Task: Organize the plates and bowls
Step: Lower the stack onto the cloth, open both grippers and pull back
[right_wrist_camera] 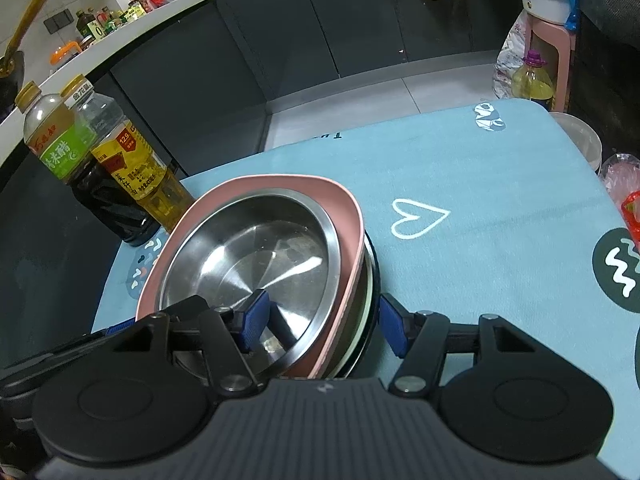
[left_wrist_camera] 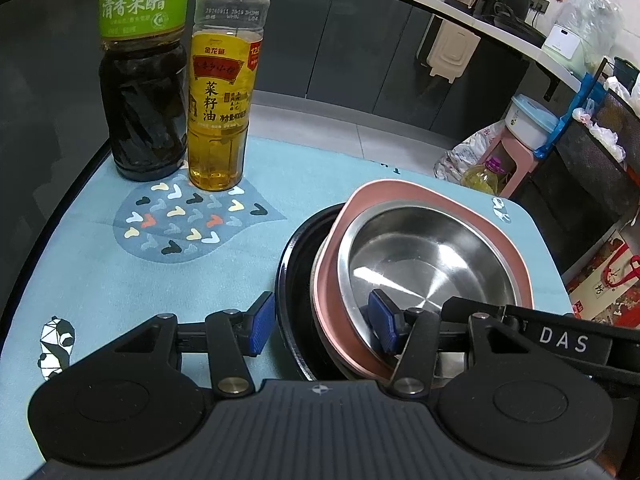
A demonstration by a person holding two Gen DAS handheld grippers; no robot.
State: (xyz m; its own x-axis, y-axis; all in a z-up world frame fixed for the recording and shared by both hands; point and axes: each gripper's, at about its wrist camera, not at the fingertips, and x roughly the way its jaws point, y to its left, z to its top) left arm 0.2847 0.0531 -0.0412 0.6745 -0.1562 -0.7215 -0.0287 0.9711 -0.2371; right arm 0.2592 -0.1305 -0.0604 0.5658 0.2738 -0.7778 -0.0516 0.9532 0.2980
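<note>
While both grippers, left [left_wrist_camera: 322,326] and right [right_wrist_camera: 322,326], straddle the stacked dishes' rims [left_wrist_camera: 400,216] with fingers spread, squeezing likely comes next to lift.

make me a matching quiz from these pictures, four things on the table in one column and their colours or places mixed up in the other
Things:
1. steel bowl
2. pink dish
3. vinegar bottle
4. oil bottle

Descriptions:
A. yellow label, golden liquid
B. top of the stack, shiny
C. green label, dark liquid
D. directly under the steel bowl

Pairs: 1-B, 2-D, 3-C, 4-A
</note>
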